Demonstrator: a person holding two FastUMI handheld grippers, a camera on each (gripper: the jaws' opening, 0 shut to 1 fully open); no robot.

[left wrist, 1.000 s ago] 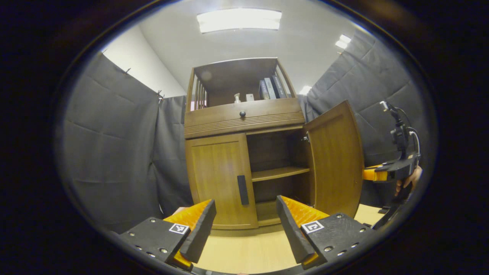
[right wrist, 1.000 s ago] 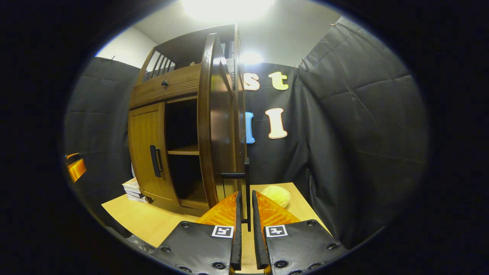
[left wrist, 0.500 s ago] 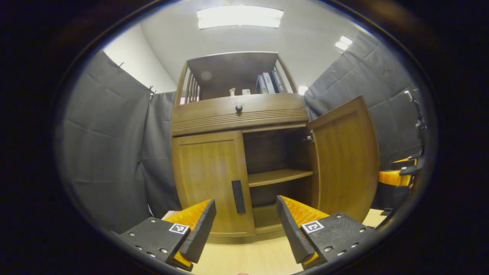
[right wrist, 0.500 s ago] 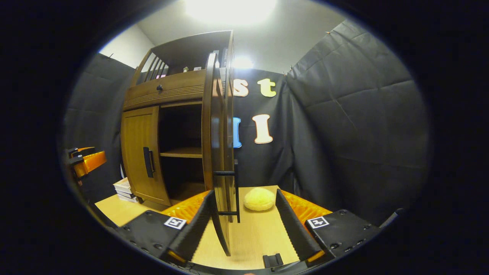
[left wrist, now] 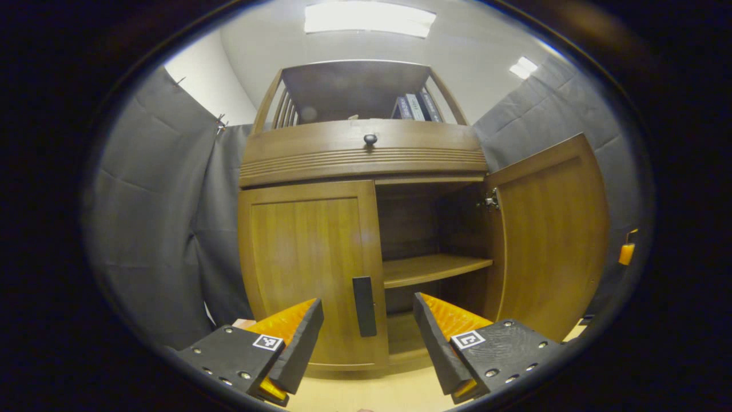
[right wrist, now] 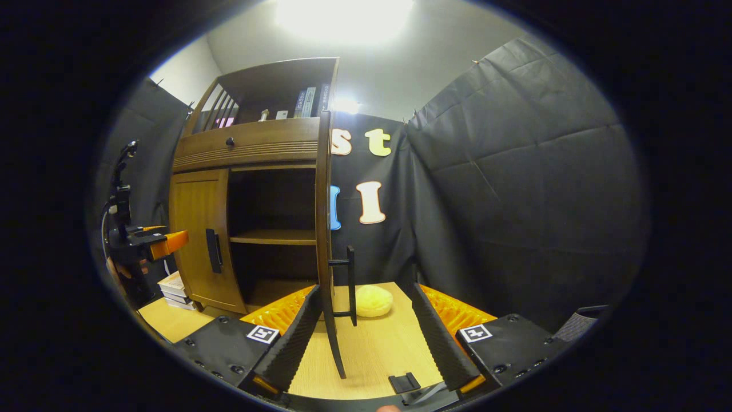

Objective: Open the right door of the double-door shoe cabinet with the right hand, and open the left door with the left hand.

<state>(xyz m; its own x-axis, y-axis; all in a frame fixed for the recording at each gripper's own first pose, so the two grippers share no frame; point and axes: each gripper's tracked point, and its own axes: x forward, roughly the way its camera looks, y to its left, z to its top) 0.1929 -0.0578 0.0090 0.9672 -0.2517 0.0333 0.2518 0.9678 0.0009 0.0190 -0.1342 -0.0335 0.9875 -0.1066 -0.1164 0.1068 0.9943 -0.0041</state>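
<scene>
The wooden shoe cabinet (left wrist: 366,160) stands close in front in the left gripper view. Its left door (left wrist: 303,263) is closed, with a dark vertical handle (left wrist: 364,306) at its inner edge. My left gripper (left wrist: 367,312) is open, and that handle lies just ahead between its fingers, not touched. The right door (left wrist: 552,240) stands swung wide open, showing a bare inner shelf (left wrist: 434,268). In the right gripper view this right door (right wrist: 325,229) is edge-on, its handle (right wrist: 350,283) free. My right gripper (right wrist: 365,297) is open around the door's lower edge. The left gripper (right wrist: 174,239) hovers before the left door (right wrist: 197,234).
A drawer with a round knob (left wrist: 370,138) tops the doors, with books (left wrist: 413,106) on the upper shelf. A yellow soft lump (right wrist: 373,300) lies on the wooden floor beyond the right door. A stack of books (right wrist: 173,286) sits left of the cabinet. Black cloth walls surround.
My right gripper has opened, let go of the right door's handle and drawn back. The left gripper has moved closer to the left door's handle. The right door swung wider.
</scene>
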